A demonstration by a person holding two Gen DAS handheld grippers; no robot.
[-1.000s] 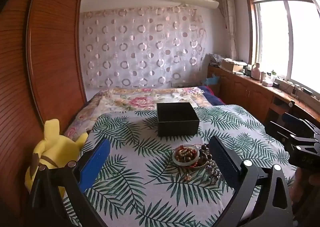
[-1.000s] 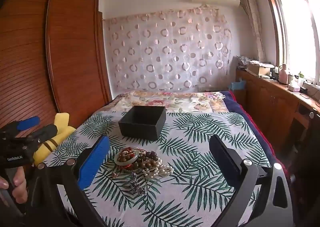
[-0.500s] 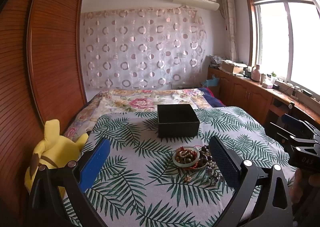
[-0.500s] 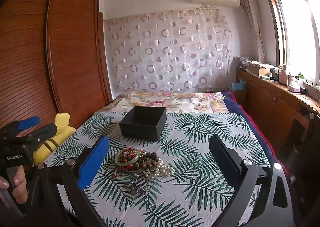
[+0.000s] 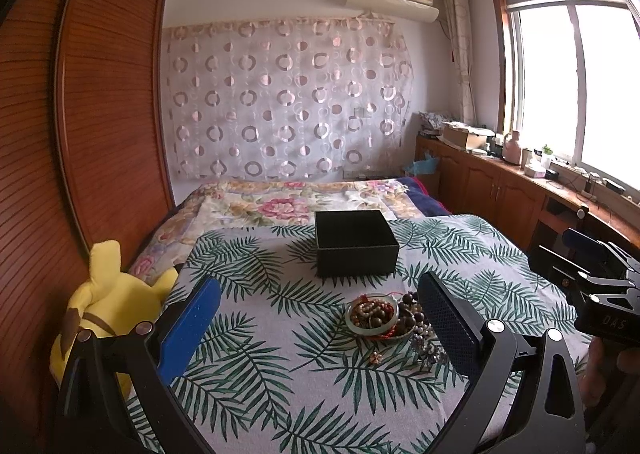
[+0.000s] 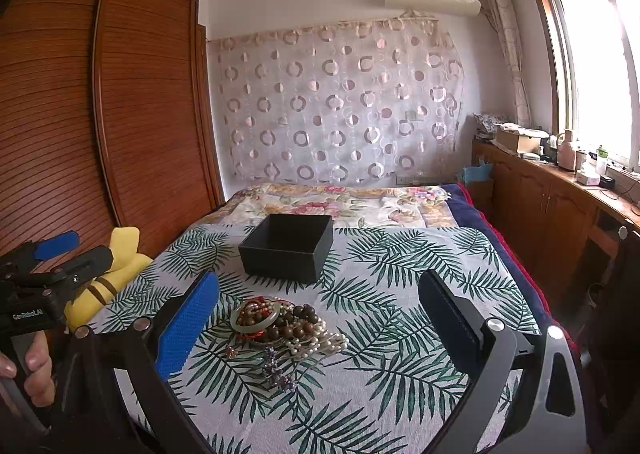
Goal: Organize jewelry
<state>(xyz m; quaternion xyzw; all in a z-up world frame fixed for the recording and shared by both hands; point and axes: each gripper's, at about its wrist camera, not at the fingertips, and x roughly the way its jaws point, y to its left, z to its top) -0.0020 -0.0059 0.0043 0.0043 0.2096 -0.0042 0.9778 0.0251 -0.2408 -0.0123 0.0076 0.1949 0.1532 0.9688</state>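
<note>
A pile of jewelry lies on the palm-leaf cloth: a pale green bangle around brown and red beads, dark wooden beads, white pearls and a purple piece; it also shows in the right wrist view. An open, empty black box stands behind it, also seen in the right wrist view. My left gripper is open and empty, held above and short of the pile. My right gripper is open and empty, at about the same distance.
The leaf-print cloth covers the near end of a bed with a floral blanket behind. A yellow plush toy sits at the left edge by a wooden wardrobe. Wooden cabinets run along the right under the window.
Both views have tilted up slightly, so the jewelry and box sit a little lower in frame. Both grippers stay open and empty.
</note>
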